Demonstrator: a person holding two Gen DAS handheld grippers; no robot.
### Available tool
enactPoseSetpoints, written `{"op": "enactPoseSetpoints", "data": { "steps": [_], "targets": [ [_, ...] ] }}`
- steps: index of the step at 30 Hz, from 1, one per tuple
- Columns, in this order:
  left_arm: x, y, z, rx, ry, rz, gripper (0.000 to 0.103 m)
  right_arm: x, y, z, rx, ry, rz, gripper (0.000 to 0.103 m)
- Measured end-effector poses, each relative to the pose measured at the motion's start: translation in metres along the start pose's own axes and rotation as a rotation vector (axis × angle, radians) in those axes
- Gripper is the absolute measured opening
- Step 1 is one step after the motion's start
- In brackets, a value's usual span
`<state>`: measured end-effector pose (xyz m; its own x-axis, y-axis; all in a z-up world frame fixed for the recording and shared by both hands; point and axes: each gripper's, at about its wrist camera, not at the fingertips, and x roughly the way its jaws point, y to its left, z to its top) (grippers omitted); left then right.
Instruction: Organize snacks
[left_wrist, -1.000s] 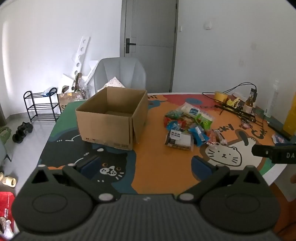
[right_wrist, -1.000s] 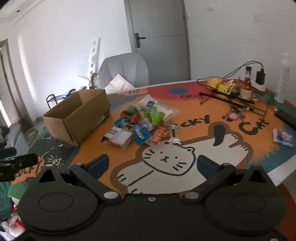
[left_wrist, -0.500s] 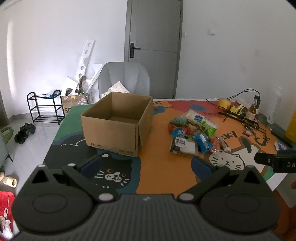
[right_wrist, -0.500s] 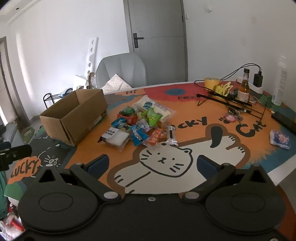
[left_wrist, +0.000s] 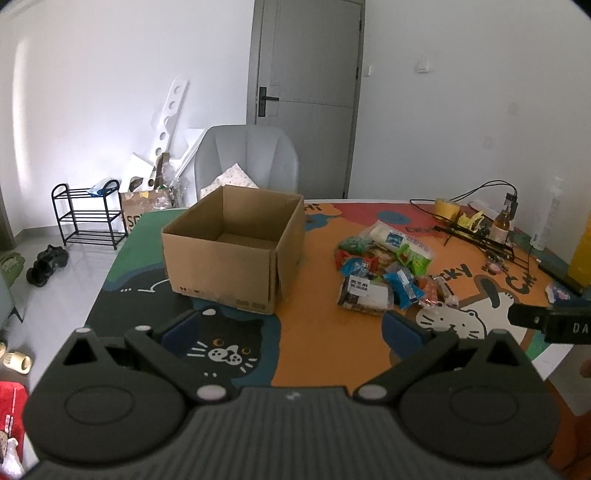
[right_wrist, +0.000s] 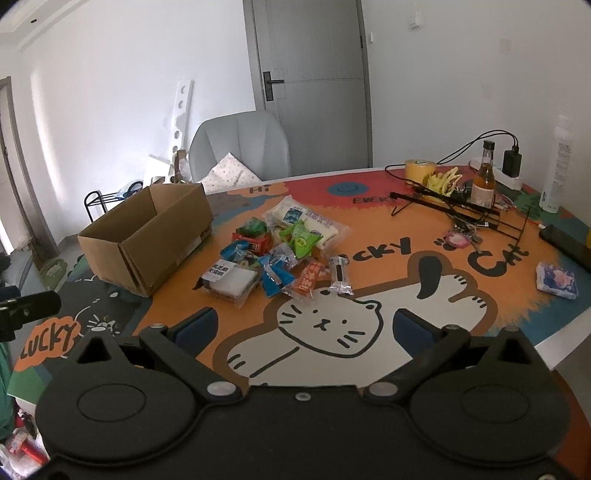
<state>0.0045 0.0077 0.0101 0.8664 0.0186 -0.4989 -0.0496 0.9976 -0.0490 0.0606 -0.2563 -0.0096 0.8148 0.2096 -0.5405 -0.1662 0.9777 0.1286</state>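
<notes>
An open, empty cardboard box (left_wrist: 236, 243) stands on the cartoon cat table mat (left_wrist: 314, 343); it also shows in the right wrist view (right_wrist: 147, 240). A pile of wrapped snacks (left_wrist: 384, 269) lies to its right, also in the right wrist view (right_wrist: 280, 254). My left gripper (left_wrist: 291, 332) is open and empty, held above the near table edge in front of the box. My right gripper (right_wrist: 303, 325) is open and empty, above the white cat drawing, short of the snacks.
A grey chair (left_wrist: 245, 158) stands behind the table. A tape roll (right_wrist: 419, 170), bottle (right_wrist: 484, 184), cables and a black wire stand (right_wrist: 454, 210) clutter the far right. A small packet (right_wrist: 557, 278) lies at the right edge. A shoe rack (left_wrist: 88, 214) stands on the floor left.
Both grippers have pulled back and risen a little, so the box and snacks look farther away. Both stay open and empty.
</notes>
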Motion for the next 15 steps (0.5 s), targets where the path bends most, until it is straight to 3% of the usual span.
{"op": "enactPoseSetpoints", "data": {
  "steps": [15],
  "targets": [
    [0.0046, -0.0063, 0.0076, 0.023, 0.005, -0.031, 0.103, -0.001, 0.0029, 0.0016, -0.01, -0.005, 0.004, 0.103]
  ]
}}
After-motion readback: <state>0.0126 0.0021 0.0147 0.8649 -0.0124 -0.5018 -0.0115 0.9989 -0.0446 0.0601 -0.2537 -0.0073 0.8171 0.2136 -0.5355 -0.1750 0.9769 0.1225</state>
